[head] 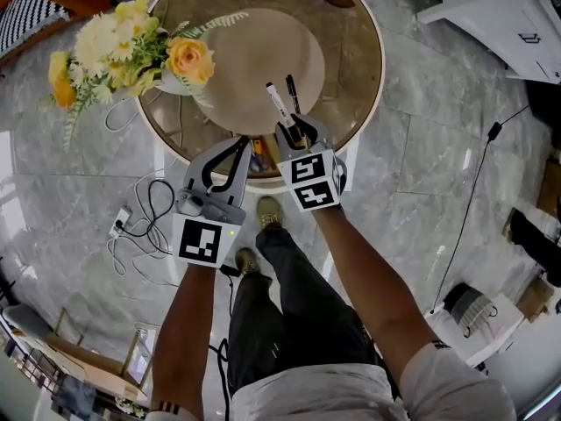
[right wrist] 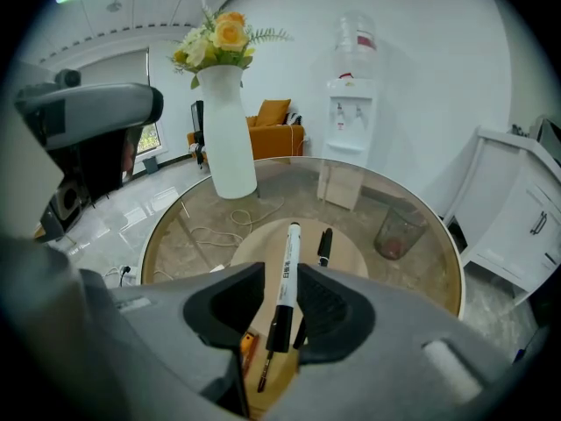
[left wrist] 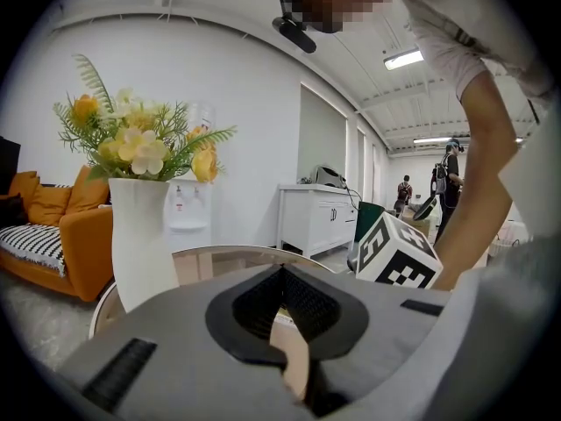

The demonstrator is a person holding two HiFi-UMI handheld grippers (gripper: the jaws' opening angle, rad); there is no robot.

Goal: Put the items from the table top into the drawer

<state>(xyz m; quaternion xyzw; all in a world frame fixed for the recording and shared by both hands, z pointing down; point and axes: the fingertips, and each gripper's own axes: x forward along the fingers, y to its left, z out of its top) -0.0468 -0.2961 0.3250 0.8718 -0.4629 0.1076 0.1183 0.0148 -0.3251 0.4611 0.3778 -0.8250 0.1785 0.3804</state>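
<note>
Two markers lie on the round glass table (head: 355, 55): a white marker (head: 278, 102) (right wrist: 288, 261) and, just right of it, a shorter black marker (head: 293, 93) (right wrist: 324, 246). My right gripper (head: 296, 135) (right wrist: 282, 279) tilts down at the near rim. It is open, and the white marker's dark near end lies between its jaws. My left gripper (head: 244, 141) (left wrist: 280, 273) sits just left of it at the rim. Its tips meet, with nothing seen between them. Between the two grippers a drawer (head: 256, 159) shows below the rim, with an orange thing (right wrist: 248, 351) inside it.
A white vase of yellow flowers (head: 180, 79) (left wrist: 140, 235) (right wrist: 226, 139) stands on the table's far left. Loose cables and a plug (head: 140, 222) lie on the marble floor at the left. The person's shoes (head: 267, 210) stand close under the near rim.
</note>
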